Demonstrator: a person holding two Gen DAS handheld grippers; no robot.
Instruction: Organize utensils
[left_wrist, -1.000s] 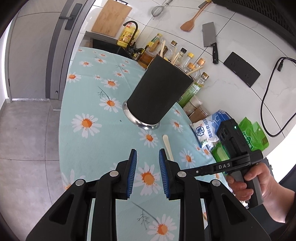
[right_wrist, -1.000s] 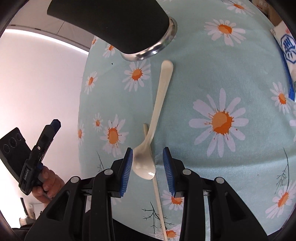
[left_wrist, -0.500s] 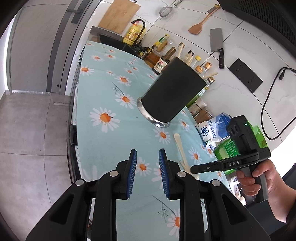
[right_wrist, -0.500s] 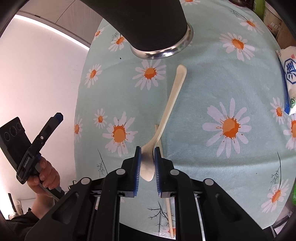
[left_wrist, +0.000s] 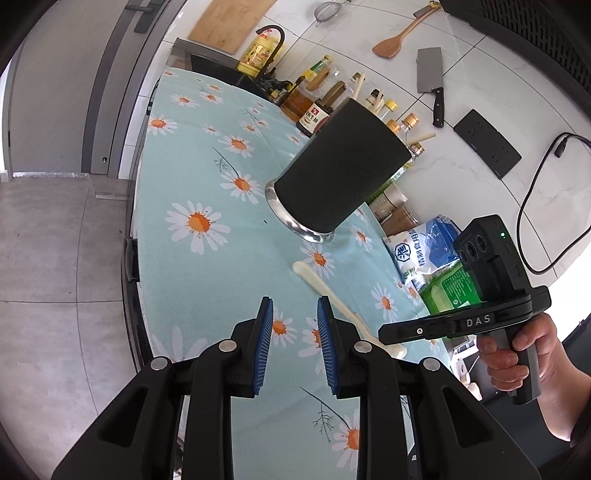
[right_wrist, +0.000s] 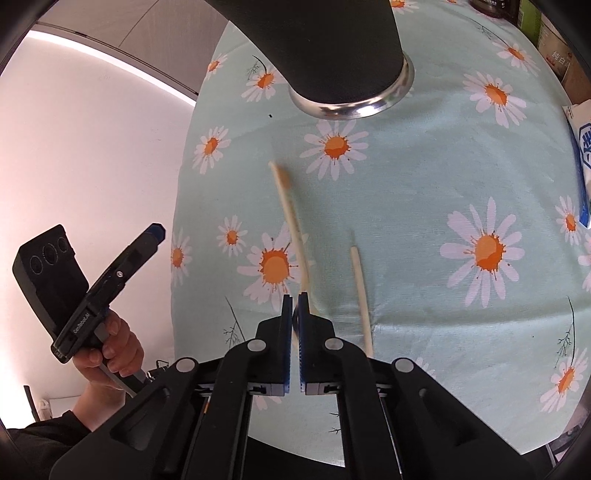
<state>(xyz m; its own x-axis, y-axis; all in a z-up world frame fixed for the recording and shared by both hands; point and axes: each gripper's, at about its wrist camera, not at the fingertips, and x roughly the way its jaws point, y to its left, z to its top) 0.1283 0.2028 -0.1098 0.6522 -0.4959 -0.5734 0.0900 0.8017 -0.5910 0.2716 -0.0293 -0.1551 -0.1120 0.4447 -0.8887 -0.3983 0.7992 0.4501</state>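
Note:
A cream spoon (right_wrist: 291, 214) is blurred, and my right gripper (right_wrist: 295, 314) is shut on its bowl end, with the handle pointing toward the black utensil holder (right_wrist: 325, 48). Beside it on the right, a cream chopstick (right_wrist: 360, 291) lies on the daisy cloth. In the left wrist view the spoon (left_wrist: 332, 295) runs from the holder (left_wrist: 340, 173) to my right gripper (left_wrist: 384, 332). My left gripper (left_wrist: 295, 332) is open over the cloth with nothing between its blue pads (left_wrist: 266, 332). It also shows at the left of the right wrist view as my left gripper (right_wrist: 155, 232). Cream utensil ends (left_wrist: 421, 138) stick out of the holder.
Sauce and oil bottles (left_wrist: 314, 114) line the wall behind the holder. A salt bag (left_wrist: 421, 251) and a green packet (left_wrist: 454, 288) lie at the right. A cleaver (left_wrist: 430, 74) and a wooden spatula (left_wrist: 399, 37) hang on the tiled wall. The table edge (left_wrist: 135, 229) drops to the floor at the left.
My right gripper's jaws have shut on the spoon's bowl. The spoon's handle has swung to the left, off the chopstick that lay under it. My left gripper stayed open.

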